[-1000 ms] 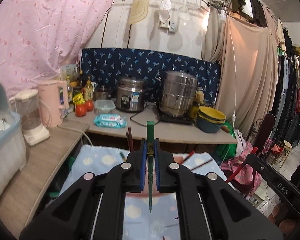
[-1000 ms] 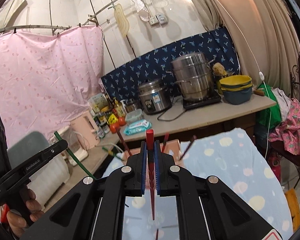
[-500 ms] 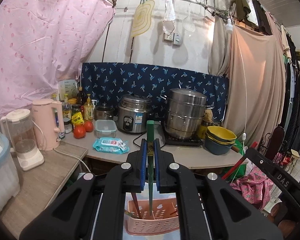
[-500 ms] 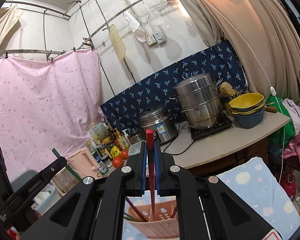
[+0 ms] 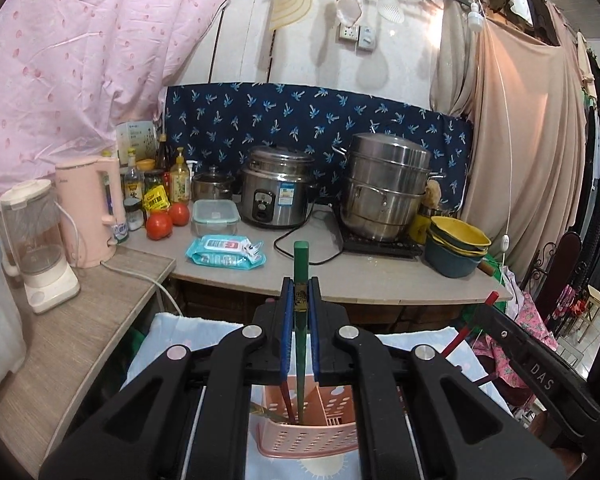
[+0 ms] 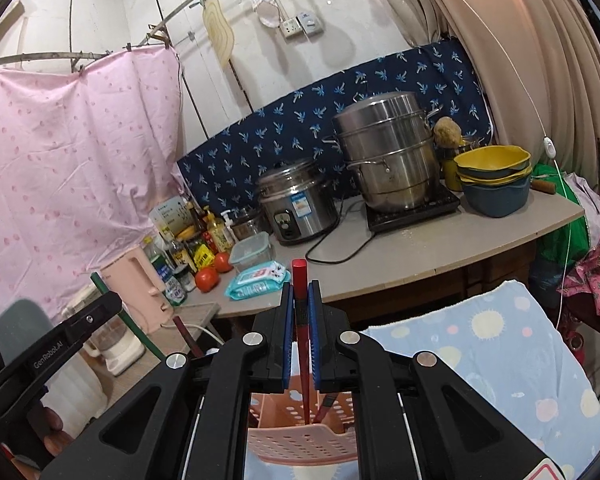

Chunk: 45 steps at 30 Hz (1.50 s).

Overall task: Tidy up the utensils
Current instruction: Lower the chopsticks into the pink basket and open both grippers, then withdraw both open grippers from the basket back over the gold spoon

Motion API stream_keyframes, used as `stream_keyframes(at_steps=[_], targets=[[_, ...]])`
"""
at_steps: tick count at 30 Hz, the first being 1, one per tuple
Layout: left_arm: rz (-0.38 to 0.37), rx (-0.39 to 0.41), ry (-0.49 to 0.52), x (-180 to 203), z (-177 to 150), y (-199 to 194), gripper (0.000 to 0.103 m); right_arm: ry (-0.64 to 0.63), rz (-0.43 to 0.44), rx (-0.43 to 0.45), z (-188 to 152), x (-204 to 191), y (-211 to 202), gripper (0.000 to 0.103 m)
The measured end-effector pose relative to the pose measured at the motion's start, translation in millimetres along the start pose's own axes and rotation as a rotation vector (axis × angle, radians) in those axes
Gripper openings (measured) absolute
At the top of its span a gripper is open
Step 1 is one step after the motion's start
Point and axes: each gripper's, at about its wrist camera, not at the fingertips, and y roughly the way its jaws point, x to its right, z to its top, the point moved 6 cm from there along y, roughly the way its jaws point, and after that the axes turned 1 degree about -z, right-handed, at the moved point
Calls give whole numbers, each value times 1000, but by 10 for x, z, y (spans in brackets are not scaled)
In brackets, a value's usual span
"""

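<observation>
Both claws are clenched on upright sticks, the left gripper [image 5: 300,312] holding a green chopstick [image 5: 300,268] and the right gripper [image 6: 301,316] a red chopstick [image 6: 299,284], each tip pointing straight down into the pink basket [image 5: 312,436] at lower centre.

Left gripper [image 5: 300,308] clamps a green chopstick [image 5: 300,280] pointing to 12 o'clock; right gripper [image 6: 300,312] pinches a red chopstick [image 6: 300,292] likewise, the left unit visible at its 9 o'clock.
</observation>
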Motion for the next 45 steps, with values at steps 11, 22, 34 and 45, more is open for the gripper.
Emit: stream_keyframes(at_steps=[11,22,34,45], targets=[[24,-19,-7,-24,-132,-130,22,-30,-31,-2,-123,14,-140,27],[42,-81,13,-92,-620,-501,22,-118,-53,-71,-641,-71,-612,27],[54,-215,6,-177,-1744,-1057,22,-199,-144,-257,-1837,36,-1423,27],[84,-365,-5,-268,-2733,-1561,22,-150,-171,-386,-2805,111,-2046,27]])
